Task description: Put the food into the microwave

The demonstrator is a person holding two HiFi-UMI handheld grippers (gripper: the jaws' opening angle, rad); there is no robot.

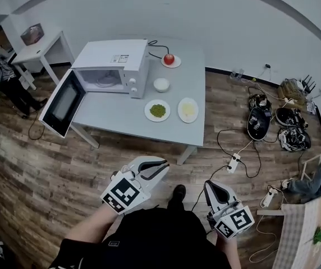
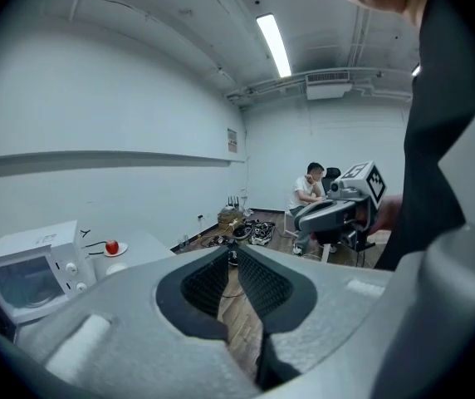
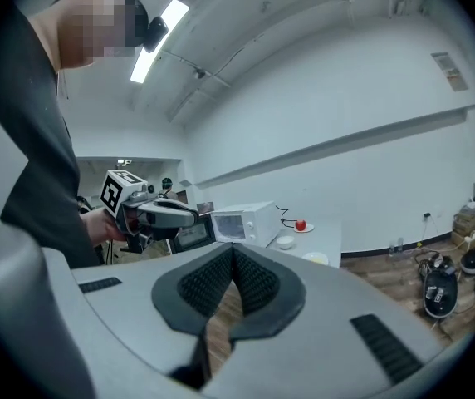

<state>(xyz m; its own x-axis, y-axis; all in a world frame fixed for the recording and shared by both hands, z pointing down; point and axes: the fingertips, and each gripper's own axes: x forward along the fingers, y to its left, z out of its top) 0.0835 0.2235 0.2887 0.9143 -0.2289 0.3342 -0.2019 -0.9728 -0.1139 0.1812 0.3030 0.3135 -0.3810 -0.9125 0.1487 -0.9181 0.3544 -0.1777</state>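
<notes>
Standing well back, I judge nothing loaded yet: on the table (image 1: 115, 121) at twelve o'clock the microwave (image 1: 113, 58) hangs open, the green plate (image 1: 157, 110) and yellow plate (image 1: 188, 110) wait at its four o'clock, and my left gripper (image 1: 156, 165) and right gripper (image 1: 210, 185) have jaws together, empty.

The white microwave (image 1: 113, 66) sits on the table (image 1: 121, 119), door (hinged left) wide open. Plates of green food (image 1: 157, 110) and yellow food (image 1: 188, 110) lie beside it.

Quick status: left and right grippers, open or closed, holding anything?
Left gripper: closed, tips together, nothing held.
Right gripper: closed, nothing held.
</notes>
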